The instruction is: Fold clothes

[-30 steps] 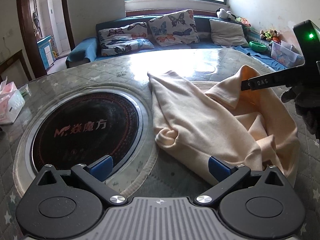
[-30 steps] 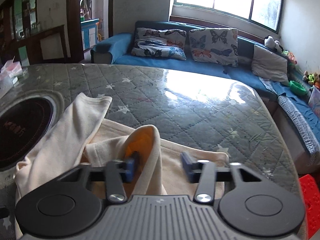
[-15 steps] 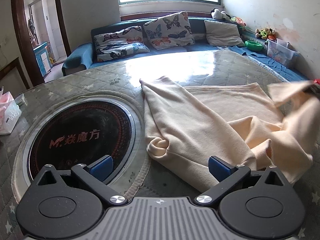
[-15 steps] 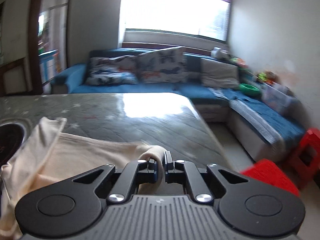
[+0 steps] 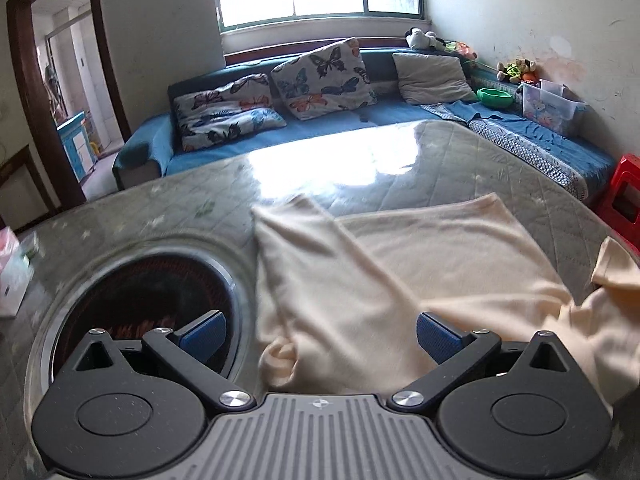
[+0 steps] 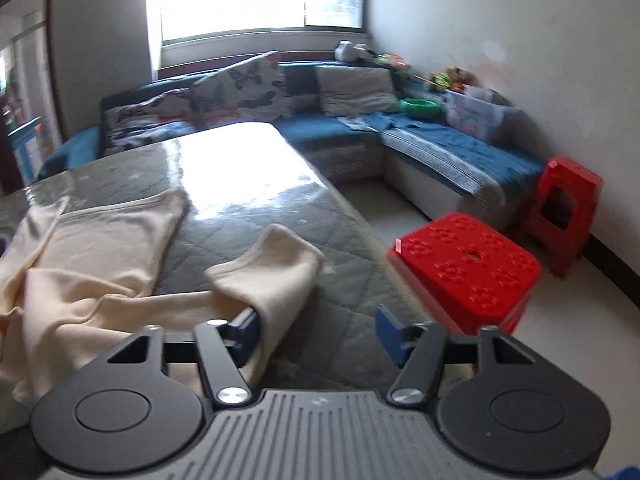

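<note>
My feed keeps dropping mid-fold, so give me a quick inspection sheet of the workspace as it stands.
Surface: quilted grey table under a glossy cover, with a round black cooktop set into it.
Job's things: cream garment lying rumpled, one sleeve spread toward the table's right edge.
Clutter: tissue box at the far left.
Grippers: left tongs open above the garment's near edge; right tongs open, the sleeve against the left finger.
Cables: nothing seen.
Surroundings: blue sofa with butterfly cushions, red stools beside the table.
</note>
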`<state>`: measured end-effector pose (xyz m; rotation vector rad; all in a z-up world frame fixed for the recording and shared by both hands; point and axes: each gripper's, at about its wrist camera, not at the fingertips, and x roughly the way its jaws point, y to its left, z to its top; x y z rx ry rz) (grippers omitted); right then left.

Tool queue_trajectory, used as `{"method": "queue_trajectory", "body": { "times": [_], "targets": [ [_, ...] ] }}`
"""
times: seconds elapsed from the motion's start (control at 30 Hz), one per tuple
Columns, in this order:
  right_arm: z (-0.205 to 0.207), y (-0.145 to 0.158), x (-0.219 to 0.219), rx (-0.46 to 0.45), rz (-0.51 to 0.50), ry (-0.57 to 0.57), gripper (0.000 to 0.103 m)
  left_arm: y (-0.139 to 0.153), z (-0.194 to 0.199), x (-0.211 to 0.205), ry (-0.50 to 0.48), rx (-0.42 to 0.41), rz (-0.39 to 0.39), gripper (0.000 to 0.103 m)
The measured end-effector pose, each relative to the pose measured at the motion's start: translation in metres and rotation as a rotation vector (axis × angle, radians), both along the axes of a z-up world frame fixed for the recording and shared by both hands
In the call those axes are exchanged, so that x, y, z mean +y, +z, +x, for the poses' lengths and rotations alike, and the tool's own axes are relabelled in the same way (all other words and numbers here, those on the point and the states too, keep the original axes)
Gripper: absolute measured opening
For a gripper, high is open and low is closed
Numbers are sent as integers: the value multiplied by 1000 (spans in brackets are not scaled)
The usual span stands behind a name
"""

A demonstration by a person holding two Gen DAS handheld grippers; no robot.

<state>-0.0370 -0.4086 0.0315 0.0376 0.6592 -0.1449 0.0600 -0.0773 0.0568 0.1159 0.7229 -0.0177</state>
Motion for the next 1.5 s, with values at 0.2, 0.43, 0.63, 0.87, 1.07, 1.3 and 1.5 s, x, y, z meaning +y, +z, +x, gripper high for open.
{"method": "queue_trajectory", "body": {
  "times": [0.2,0.43,0.63,0.87,1.07,1.3,1.5],
  "targets": [
    [21,-8,16,33,-50,52,85,-4,36,-16,-19,3,3,103],
    [26,-16,1,20,-166,-44,88,-20,76,-15,-8,15,16,102],
    [18,-13,-30,3,-176,-192,88,-31,101,-17,2,3,60,87],
    [6,1,-25,-54,-146,-120,88,-45,120,-10,-1,17,80,57],
    [8,10,-4,-73,-108,-4,88,-45,126,19,25,15,32,43],
    [22,-5,18,-21,-88,90,88,-38,130,32,38,-7,-13,44],
    [22,-14,23,11,-79,96,89,-31,126,18,-2,-25,-27,45]
  ]
}}
